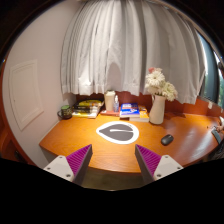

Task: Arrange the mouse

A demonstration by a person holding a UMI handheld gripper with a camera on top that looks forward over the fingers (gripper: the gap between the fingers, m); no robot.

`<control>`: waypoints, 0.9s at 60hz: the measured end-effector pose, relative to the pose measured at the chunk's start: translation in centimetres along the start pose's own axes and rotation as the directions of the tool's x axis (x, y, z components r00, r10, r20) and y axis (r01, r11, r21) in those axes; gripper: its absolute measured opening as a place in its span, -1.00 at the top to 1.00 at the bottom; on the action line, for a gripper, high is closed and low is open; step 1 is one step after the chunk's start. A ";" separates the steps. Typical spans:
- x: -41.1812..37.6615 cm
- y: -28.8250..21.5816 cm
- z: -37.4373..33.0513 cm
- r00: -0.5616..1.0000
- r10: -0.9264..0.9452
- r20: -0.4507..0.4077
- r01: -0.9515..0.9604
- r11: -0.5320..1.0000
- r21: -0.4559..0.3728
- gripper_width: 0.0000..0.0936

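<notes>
The wooden desk (pixel 90 138) keeps its clutter along the far edge, under the white curtains (pixel 130 45), which leaves the middle free for working. At the far left corner sits a small dark jar (pixel 66 111), then a stack of books (pixel 88 106) lying flat, a pale upright container (pixel 110 100) just right of it, and a small blue-and-white box (pixel 128 110). Near the desk's centre lies a white mouse pad (pixel 118 132) with a dark patch on it, presumably the spot meant for the mouse. Further right, a white vase (pixel 157 108) with pale flowers (pixel 156 80) stands near the far edge, upright and out of the way.

The mouse (pixel 167 139) is a small dark shape resting on bare wood right of the vase's foot, well apart from the mouse pad.

The gripper (pixel 112 158) hovers over the near edge with its jaws spread wide and nothing between them, purple pads (pixel 78 157) facing inward. The mouse lies beyond the right finger and off to its right, not between the jaws.
</notes>
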State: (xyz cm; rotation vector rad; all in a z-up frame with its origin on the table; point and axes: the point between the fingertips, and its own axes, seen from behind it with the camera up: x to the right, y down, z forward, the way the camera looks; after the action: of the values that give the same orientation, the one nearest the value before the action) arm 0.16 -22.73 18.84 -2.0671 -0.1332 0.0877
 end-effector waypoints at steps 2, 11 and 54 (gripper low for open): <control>0.3 1.3 0.1 1.000 -0.004 0.001 0.004 1.000 -0.025 -0.85; 4.5 8.1 1.2 0.999 0.005 -0.040 -0.011 0.989 -0.147 -0.84; 31.0 10.5 22.1 0.971 0.113 -0.210 -0.168 0.948 -0.270 -0.82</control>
State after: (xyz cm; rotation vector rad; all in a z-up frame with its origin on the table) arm 28.85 -4.44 -1.16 -2.3602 0.1303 -0.0478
